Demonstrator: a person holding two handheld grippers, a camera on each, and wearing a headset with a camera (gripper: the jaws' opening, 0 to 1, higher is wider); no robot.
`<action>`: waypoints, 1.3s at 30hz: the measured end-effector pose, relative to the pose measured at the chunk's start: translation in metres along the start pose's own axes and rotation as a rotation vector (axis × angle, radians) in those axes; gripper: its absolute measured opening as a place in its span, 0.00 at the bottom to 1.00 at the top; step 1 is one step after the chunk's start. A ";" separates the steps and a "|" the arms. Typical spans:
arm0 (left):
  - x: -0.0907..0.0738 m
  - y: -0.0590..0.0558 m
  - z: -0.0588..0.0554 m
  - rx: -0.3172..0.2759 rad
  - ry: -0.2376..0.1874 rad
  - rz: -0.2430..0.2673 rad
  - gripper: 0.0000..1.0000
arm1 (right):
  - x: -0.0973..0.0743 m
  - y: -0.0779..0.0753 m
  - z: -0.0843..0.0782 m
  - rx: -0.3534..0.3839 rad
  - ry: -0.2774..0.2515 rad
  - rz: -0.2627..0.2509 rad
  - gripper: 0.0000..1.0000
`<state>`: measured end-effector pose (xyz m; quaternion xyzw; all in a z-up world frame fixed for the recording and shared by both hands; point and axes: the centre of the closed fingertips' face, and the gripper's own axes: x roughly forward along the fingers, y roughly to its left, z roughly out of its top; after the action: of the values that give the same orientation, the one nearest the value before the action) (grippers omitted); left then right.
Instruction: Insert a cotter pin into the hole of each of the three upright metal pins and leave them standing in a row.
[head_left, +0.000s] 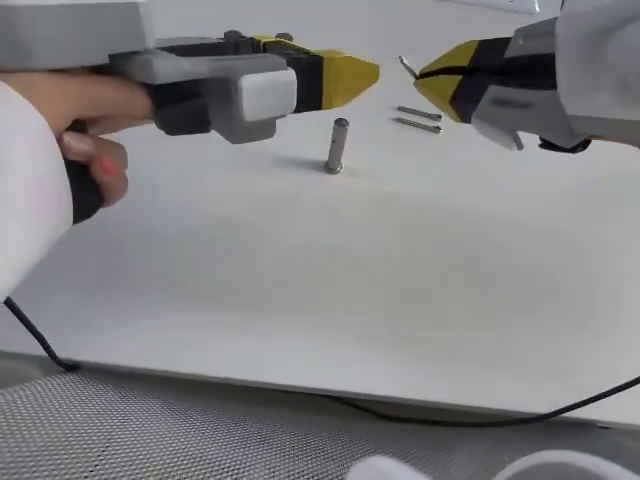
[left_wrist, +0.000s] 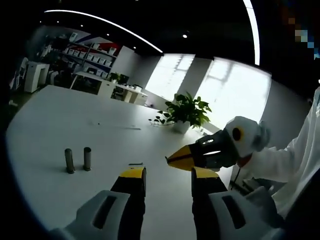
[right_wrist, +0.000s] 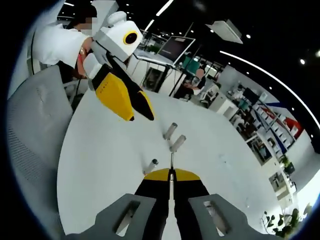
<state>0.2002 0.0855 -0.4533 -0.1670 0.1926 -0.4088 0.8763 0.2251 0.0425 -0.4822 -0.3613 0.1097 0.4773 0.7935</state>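
Surface: white workbench top (head_left: 300, 280), matte, with the work set toward its far side. The left gripper (head_left: 358, 76), a grey body with yellow-tipped jaws, hovered above the bench, jaws apart with nothing between them. The right gripper (head_left: 428, 80), of the same build, faced it almost tip to tip. Its jaws were pressed together on the thin wire cotter pin (head_left: 406, 67), which stuck out past the tips.

1 short steel cylinder pin (head_left: 338, 145) stood upright on the bench, just below the 2 sets of tips. 2 more steel pins (head_left: 420, 113) appeared to lie on their sides, side by side, further back. None seemed to carry a cotter, so the task looked barely begun.

The cross hole was too small to make out. Judgement for this step: steady the standing pin low on its shank with the left jaws. Then bring the wire in level and square to the hole; a skewed approach would probably tip the pin.
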 end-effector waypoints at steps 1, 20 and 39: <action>0.002 -0.001 -0.002 -0.007 0.009 -0.007 0.29 | -0.001 0.004 0.002 -0.003 -0.003 0.004 0.00; 0.021 -0.015 -0.042 -0.117 0.183 -0.066 0.04 | -0.009 0.044 0.013 -0.047 -0.009 0.061 0.00; 0.021 -0.020 -0.049 -0.230 0.232 -0.094 0.00 | -0.018 0.058 0.010 -0.045 -0.004 0.066 0.00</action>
<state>0.1765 0.0502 -0.4914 -0.2267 0.3302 -0.4410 0.8032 0.1658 0.0536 -0.4933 -0.3743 0.1090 0.5064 0.7691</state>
